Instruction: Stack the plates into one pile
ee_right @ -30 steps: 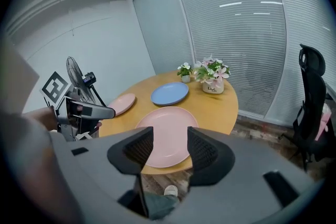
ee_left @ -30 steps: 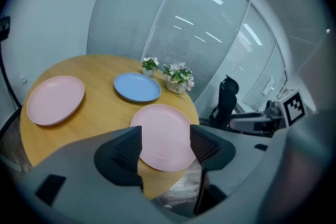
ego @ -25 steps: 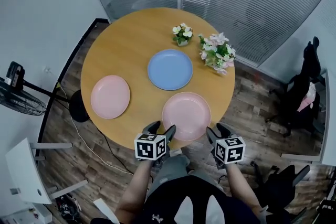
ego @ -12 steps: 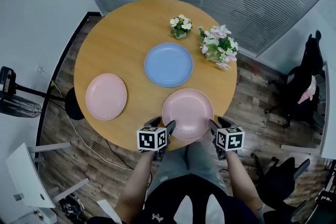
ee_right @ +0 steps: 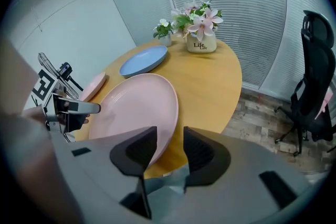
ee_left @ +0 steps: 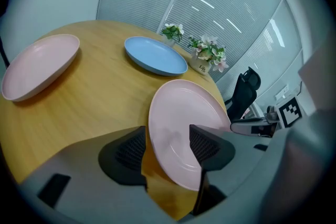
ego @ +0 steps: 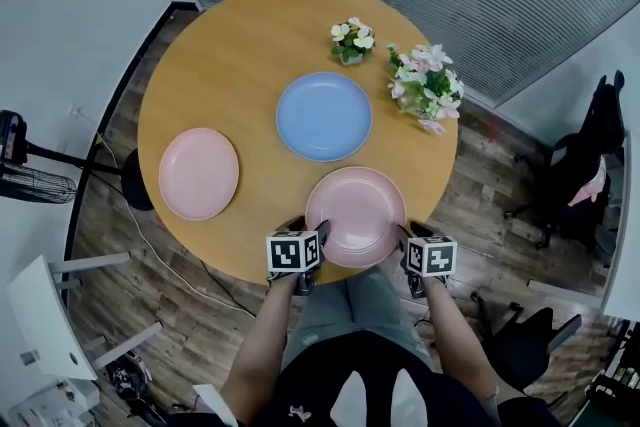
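Position at time of inspection: the near pale pink round plate (ego: 355,215) lies flat on the round wooden table (ego: 240,55), low in the head view and close to the table's near edge. A light blue round plate (ego: 324,115) sits above it at frame centre. A second pink plate (ego: 199,172) lies at middle left, well apart from both. Nothing is stacked yet.

Left gripper (ee_left: 167,131): jaws apart, straddling the left rim of the near pink plate. One jaw is over the plate's face, the other outside the rim above bare wood. No pad appears to press on it.

Right gripper (ee_right: 169,132): jaws have just been closing and stand partly apart, with the plate's right rim between them. The rim runs close along the left-hand jaw in that view. A gap of table shows before the other jaw, so I judge no grip is made.

Governing relation: the plate lies between the two grippers, which face each other across it. Being round, it has no long axis; only the rim offers purchase. Both hands are equally near.

Not verifiable: in the head view the marker cubes cover the fingertips. No view shows the plate's underside, so I cannot tell whether any jaw reaches beneath the rim. Two flower pots (ego: 425,85) stand beyond the blue plate, clear of the work
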Tool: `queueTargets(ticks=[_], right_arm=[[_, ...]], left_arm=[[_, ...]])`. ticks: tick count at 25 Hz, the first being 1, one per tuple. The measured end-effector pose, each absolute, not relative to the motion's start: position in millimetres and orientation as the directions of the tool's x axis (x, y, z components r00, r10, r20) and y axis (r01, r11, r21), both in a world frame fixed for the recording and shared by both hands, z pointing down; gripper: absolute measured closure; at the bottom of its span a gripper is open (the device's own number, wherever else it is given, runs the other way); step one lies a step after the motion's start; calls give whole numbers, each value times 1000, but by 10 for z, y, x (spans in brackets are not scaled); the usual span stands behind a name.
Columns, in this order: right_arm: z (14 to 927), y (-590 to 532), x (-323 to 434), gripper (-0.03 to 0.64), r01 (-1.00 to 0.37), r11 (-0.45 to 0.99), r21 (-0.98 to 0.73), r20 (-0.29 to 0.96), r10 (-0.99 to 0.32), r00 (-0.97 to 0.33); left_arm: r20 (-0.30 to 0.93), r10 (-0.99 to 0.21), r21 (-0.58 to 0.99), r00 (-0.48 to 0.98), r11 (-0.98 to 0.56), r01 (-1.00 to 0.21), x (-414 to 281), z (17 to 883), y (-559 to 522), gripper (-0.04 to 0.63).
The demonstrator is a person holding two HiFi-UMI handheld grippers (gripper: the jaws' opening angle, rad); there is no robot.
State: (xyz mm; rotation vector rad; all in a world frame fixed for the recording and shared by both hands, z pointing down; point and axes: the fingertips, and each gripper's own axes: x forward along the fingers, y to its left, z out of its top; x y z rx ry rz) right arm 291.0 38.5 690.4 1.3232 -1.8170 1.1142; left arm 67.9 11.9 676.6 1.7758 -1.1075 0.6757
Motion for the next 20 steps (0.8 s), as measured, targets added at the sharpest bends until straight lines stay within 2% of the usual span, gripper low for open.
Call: queueTargets(ticks=[7,11,14,20], right_arm=[[7040,341,2880,493,-939,177,-295,865,-369,-341],[7077,337,2832,506,-929,195,-315,867,-340,-365],[7067,322,2818,529,-929,217,-300,871,-335,-360],[7110,317,2794,531,-916,242,-321,858,-334,-389]], left_arm=[[838,-394,348,379,-150,-925,592,6926,119,378],[844,-396,339,362,-130,-932,573,6977,158,482],[852,-387,326,352,-133,-936,587,7025,199,500],[853,-397,316,338,-122,-941,587,7067,212,511]])
